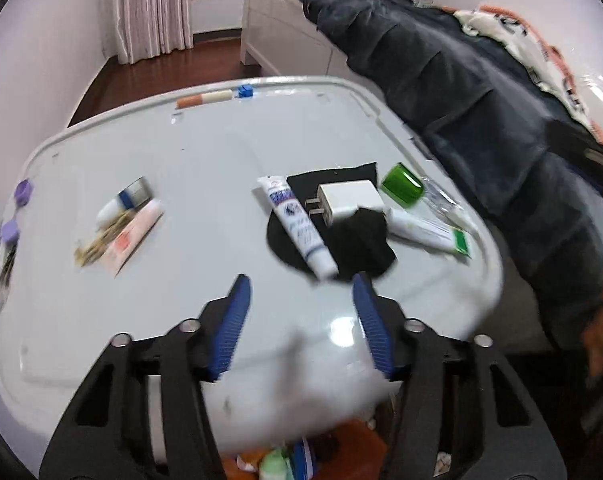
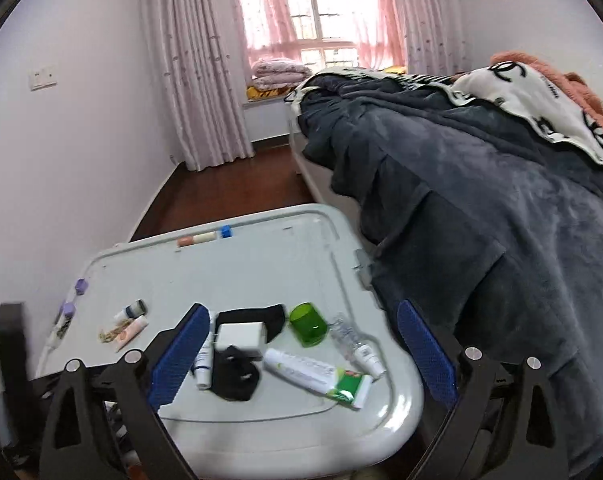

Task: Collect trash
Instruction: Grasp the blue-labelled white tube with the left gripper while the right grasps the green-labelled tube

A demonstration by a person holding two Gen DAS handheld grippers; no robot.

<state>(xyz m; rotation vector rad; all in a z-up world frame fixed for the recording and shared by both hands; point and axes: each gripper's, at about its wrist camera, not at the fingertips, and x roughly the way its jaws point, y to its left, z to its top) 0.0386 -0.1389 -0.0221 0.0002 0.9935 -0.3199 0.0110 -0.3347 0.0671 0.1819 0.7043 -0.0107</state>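
Your left gripper is partly open and holds nothing; your right gripper is wide open, also empty. The trash lies on the pale lid: a blue-white tube, a green-ended tube, a green cap, a white charger on black cloth

Tabletop: glossy, smooth plastic. Green cup: translucent plastic. Blanket, right of frame: matt, plush cloth. Floor: polished wood.
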